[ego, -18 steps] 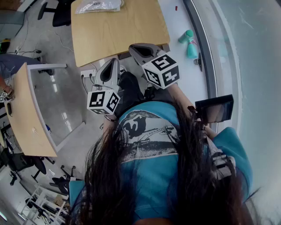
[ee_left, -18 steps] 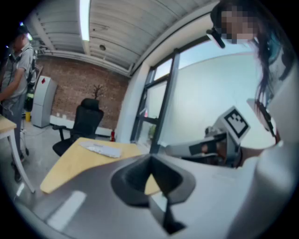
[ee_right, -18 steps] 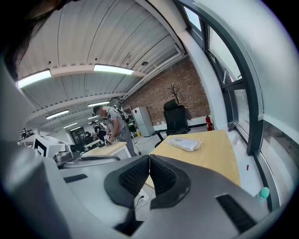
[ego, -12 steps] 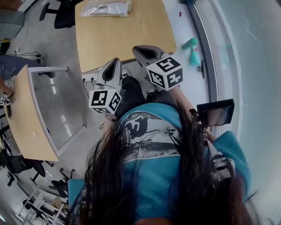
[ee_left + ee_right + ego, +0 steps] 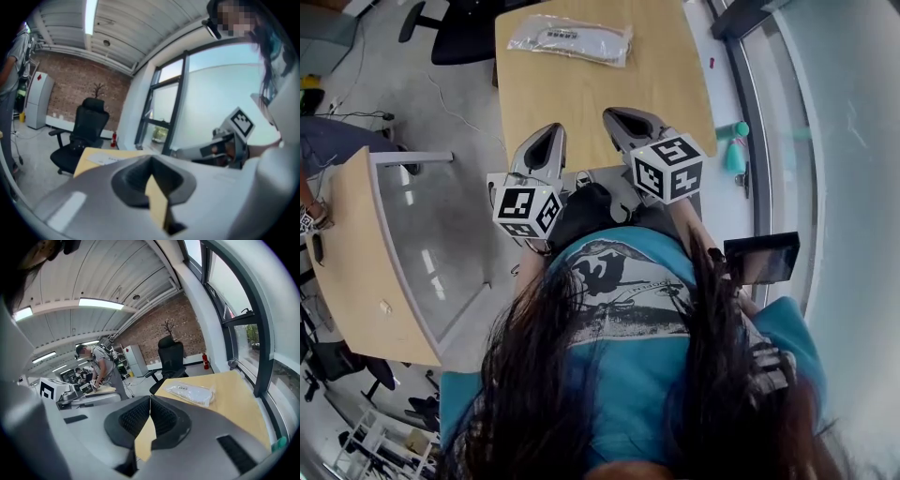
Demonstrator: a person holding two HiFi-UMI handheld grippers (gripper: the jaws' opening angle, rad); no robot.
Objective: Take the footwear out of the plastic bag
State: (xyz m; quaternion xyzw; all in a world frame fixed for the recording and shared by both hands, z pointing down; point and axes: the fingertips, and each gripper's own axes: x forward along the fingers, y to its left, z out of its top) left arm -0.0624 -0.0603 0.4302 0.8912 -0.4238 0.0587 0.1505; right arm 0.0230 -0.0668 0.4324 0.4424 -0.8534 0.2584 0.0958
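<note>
- Since the earlier frame, the wooden table (image 5: 609, 84) sits lower in the head view. The plastic bag (image 5: 570, 39) was cut off by the top edge and now shows whole. Left gripper (image 5: 546, 131) and right gripper (image 5: 614, 114) overlap the table's near edge further than before.
- Wooden table: light top, bare except for the bag. It runs alongside the window frame (image 5: 759, 141) on the right.
- Person: teal printed shirt (image 5: 628, 328) and long dark hair fill the lower half of the head view.
- Curved desk (image 5: 366, 272): separate unit at left, well apart from the table.
- Office chair (image 5: 464, 33): black, at the table's far-left corner. It also shows in the left gripper view (image 5: 82, 136) and the right gripper view (image 5: 171, 359).
- Left gripper (image 5: 151, 161): jaws clenched together, nothing between them, aimed across the table toward the chair. Its marker cube (image 5: 525, 208) is nearest the person.
- Right gripper (image 5: 150, 399): jaws also closed tip to tip and empty, just beside the left one, pointing at the bag.
- Plastic bag (image 5: 190, 393): clear, lying flat at the table's far end, well apart from both grippers. Neither gripper touches it.
- Footwear (image 5: 572, 37): pale shape visible through the plastic, still inside the bag. Can't make out detail.
- Spray bottle (image 5: 734, 150): teal, off the table's right side, by the window frame.
</note>
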